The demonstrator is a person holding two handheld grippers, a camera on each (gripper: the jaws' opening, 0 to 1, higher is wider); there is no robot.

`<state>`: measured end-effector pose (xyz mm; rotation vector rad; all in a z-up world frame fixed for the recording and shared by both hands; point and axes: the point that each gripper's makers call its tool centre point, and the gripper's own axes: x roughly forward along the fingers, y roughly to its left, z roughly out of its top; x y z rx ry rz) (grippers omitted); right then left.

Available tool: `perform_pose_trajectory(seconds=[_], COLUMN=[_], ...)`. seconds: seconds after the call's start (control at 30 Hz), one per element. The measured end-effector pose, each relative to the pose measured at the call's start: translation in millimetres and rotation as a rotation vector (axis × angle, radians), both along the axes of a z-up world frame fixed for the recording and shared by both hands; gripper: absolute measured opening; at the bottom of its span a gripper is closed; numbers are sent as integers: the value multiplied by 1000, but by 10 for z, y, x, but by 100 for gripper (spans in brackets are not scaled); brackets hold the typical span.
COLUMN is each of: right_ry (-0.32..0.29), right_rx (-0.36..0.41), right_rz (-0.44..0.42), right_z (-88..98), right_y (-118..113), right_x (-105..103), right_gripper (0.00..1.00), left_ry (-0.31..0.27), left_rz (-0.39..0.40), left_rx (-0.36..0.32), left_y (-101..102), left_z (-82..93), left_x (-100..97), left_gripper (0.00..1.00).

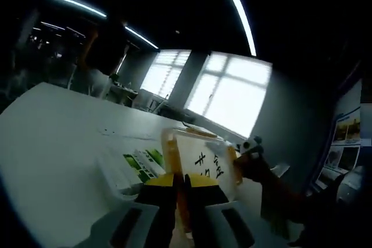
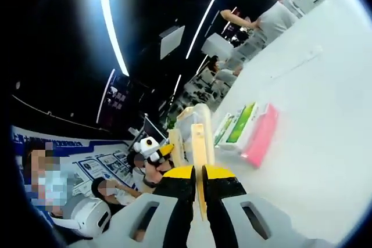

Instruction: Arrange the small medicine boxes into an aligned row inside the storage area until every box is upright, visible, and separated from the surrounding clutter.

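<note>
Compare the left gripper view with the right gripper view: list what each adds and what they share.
Left gripper view: bright windows and handwriting on the storage bin. Right gripper view: a pink box and a standing person. Shared: green-printed medicine boxes on the white table, with the left tongs and right tongs each clamped on the bin's wall.

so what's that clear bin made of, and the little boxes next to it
The storage bin looks like translucent plastic: light passes through its walls, its orange rim looks moulded, and dark handwriting shows on its side. The medicine boxes look like printed cardboard, with flat faces, sharp folded edges and green, white and pink printing. The finish is too blurred to judge.
</note>
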<state>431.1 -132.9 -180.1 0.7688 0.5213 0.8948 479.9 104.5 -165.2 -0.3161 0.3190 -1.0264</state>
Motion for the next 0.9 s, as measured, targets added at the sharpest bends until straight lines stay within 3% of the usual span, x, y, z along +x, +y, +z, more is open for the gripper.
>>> perform_pose_trajectory(seconds=[0.33,0.7,0.9], right_ry=[117,164,185], right_rx=[-3,-6,-37], right_rz=[-69,-94,-143], right_z=[-14,0,-99], right_y=[188,314,265], right_x=[393,761,917], right_gripper=[4,4,3], left_ry=[3,50,118], left_rz=[40,93,77], left_rx=[78,127,56], left_y=[47,141,125], left_z=[45,-88,-93], left_x=[388,818,940], left_gripper=[4,4,5])
